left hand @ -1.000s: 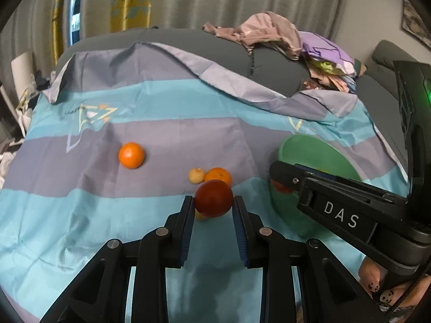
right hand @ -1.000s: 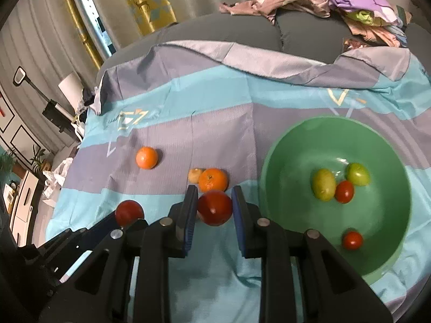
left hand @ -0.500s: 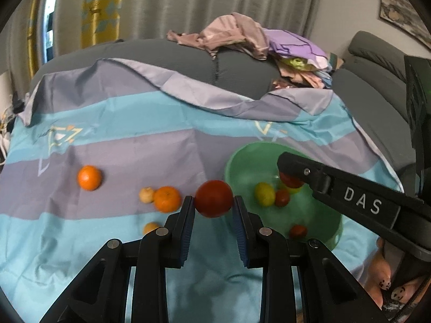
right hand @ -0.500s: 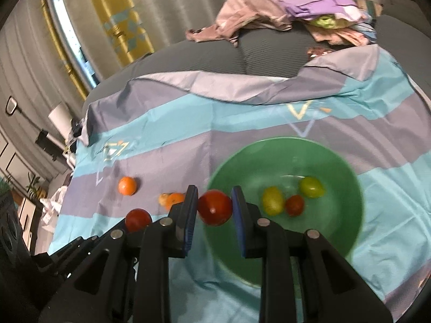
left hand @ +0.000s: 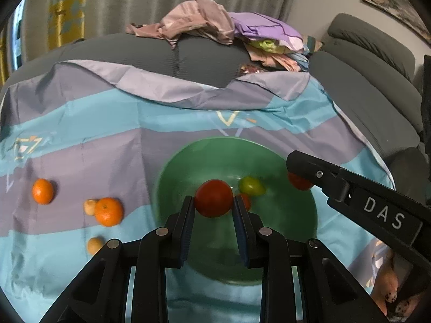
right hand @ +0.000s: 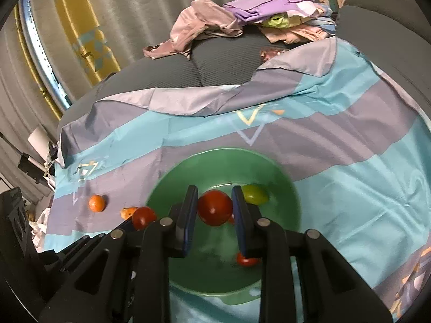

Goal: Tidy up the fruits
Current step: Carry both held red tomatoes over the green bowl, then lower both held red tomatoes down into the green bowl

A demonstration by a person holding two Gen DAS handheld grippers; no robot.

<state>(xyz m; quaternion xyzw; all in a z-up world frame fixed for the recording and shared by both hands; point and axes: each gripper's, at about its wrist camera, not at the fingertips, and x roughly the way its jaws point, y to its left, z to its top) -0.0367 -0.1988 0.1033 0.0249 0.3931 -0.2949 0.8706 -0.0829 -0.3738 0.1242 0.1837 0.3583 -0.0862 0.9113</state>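
The left gripper (left hand: 213, 210) is clamped on a round red tomato (left hand: 213, 197), held above the near-left part of the round green bowl (left hand: 188, 158). The right gripper (right hand: 214, 210) pinches a second red tomato (right hand: 215, 207) over the same bowl. A yellow-green oval fruit (right hand: 254, 194) and a small red one (right hand: 246, 260) lie inside. Left of the bowl, two oranges (left hand: 108, 211) and two small pale fruits (left hand: 94, 245) rest on the striped blue and grey cloth (left hand: 80, 123).
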